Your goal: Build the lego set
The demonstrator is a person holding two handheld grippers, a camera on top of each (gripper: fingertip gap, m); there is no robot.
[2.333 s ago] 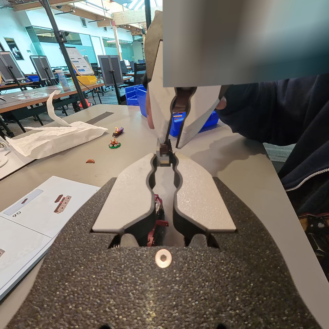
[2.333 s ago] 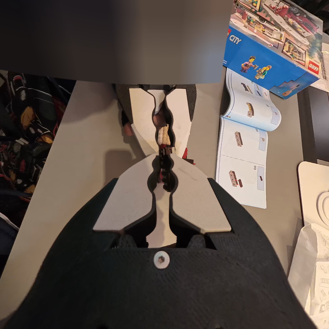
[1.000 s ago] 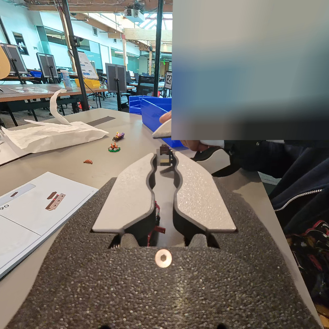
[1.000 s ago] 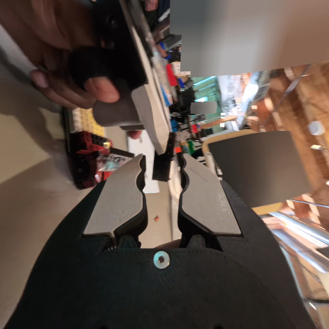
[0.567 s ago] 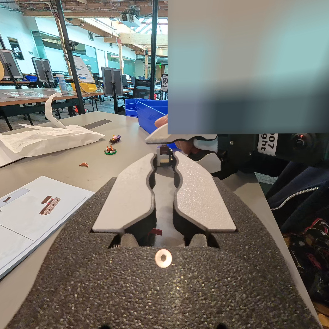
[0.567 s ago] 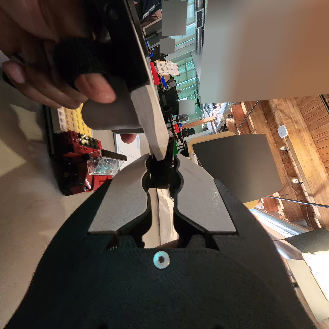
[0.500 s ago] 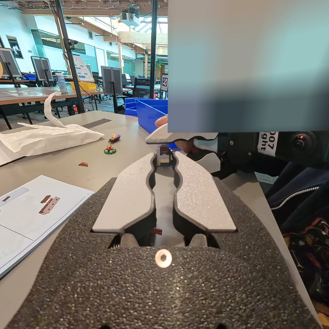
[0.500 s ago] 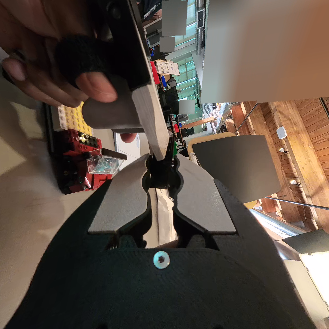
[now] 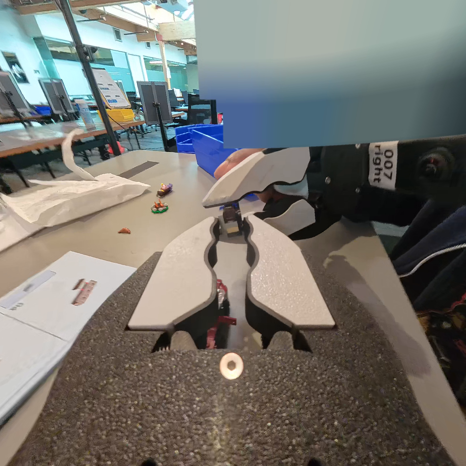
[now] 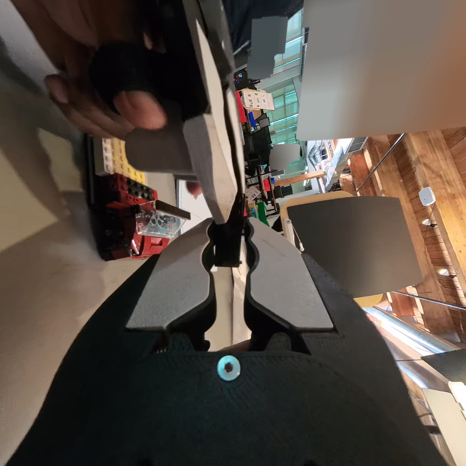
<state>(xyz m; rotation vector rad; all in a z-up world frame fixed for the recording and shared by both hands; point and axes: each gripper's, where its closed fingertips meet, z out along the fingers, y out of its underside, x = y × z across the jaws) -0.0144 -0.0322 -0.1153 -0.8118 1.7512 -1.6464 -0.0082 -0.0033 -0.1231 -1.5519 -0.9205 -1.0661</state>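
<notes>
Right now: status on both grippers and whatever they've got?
Left gripper shut on small brick stack. Right gripper shut on the same stack, from above. Red brick model beside, clear.

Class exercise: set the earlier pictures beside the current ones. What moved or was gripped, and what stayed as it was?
The right gripper, upright over the left gripper at first, swung onto its side, and its open fingers closed on the small brick assembly. The left gripper kept its hold on that assembly throughout. The white paper bag, blue bins and small brick pieces stayed put.
</notes>
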